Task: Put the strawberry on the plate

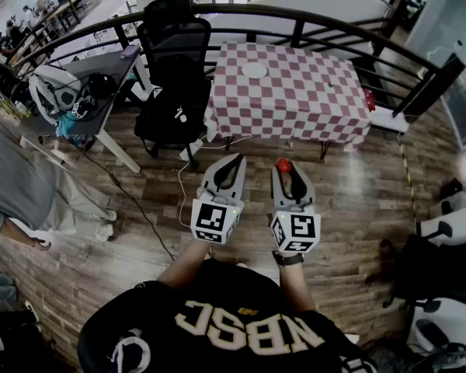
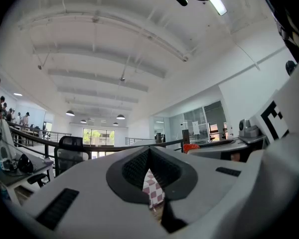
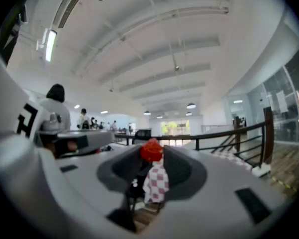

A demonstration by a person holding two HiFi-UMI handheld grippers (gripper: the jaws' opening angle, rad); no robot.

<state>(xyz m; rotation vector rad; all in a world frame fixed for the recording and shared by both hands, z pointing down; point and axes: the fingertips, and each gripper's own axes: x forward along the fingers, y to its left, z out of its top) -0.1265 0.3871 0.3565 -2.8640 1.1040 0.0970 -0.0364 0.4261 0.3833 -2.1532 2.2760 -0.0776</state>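
Note:
A red strawberry (image 1: 283,165) sits pinched at the tips of my right gripper (image 1: 286,171); in the right gripper view the strawberry (image 3: 152,150) fills the tip of the jaws, so my right gripper (image 3: 152,156) is shut on it. My left gripper (image 1: 231,164) hangs beside it, jaws together and empty; in the left gripper view the left gripper (image 2: 149,156) shows only a thin slit. Both are held over the wooden floor, well short of the checkered table (image 1: 295,107). A white plate (image 1: 255,70) lies on that table's far left part.
A black office chair (image 1: 175,68) stands left of the table. A dark curved railing (image 1: 295,14) runs behind it. A grey desk (image 1: 93,76) with gear is at the left, and a person's arm (image 1: 19,235) shows at the far left. Black chairs (image 1: 431,274) stand at the right.

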